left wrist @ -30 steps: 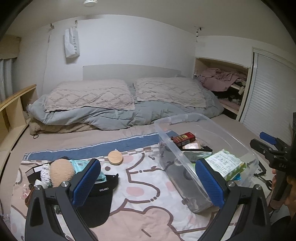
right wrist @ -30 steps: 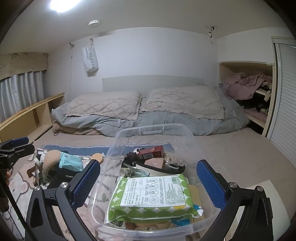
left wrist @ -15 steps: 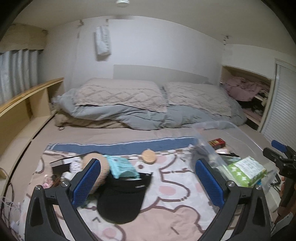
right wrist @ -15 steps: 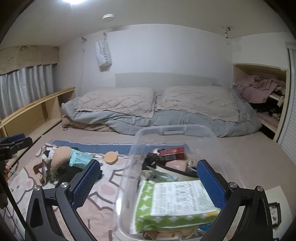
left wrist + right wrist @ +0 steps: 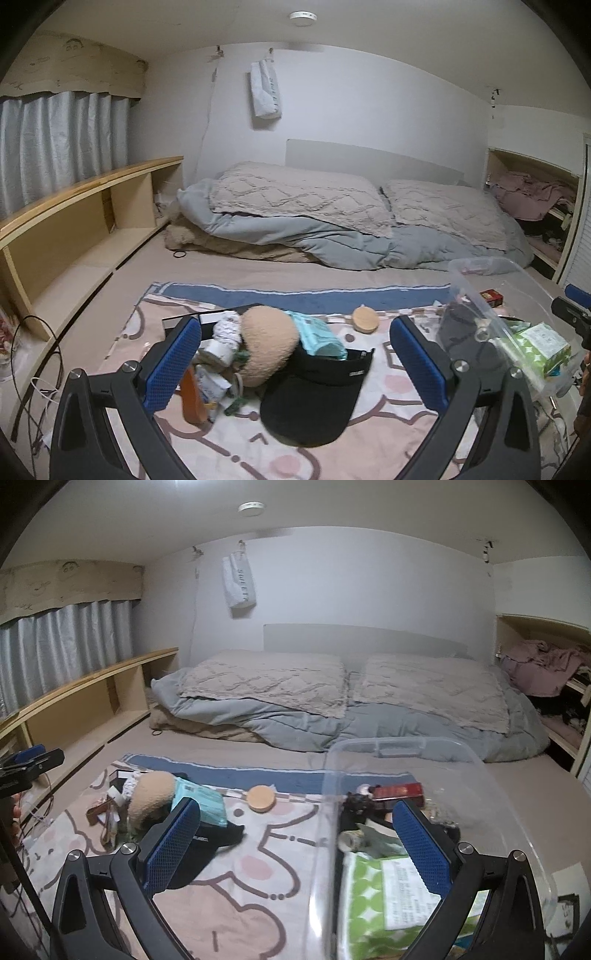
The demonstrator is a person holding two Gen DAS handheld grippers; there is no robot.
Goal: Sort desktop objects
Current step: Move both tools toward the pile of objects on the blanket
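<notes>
Fig.: Roughly mid-sort, as I judged it. My left claw [image 5: 295, 365] hung above the heap w/ its blue pads wide apart, nothing between them. My right claw [image 5: 297, 843] was likewise spread & empty, straddling the near-left wall of the clear bin [image 5: 399, 744].

Sorted so far: green wipes pack [image 5: 399, 890], red box [image 5: 400, 791] & dark odds lay inside the bin.

Left to sort, all on the cartoon blanket [image 5: 388, 391]: black visor [image 5: 314, 398] nearest me; tan plush [image 5: 269, 341] resting on the visor's back edge; teal packet [image 5: 319, 338] touching plush & visor; round wooden lid [image 5: 365, 319] alone, betw. heap & bin; small bits (white roll, orange strap) tangled left of the plush, too small to name for certain.

Step in hand, my reading: left claw picking its next item. To do it well, I reckoned on taking a top piece first, i.e. plush or teal packet, since the visor was pinned under both. Plush is soft, so pads should close on its bulk, not its nap. Lid lay flat & would need an edge grip.
</notes>
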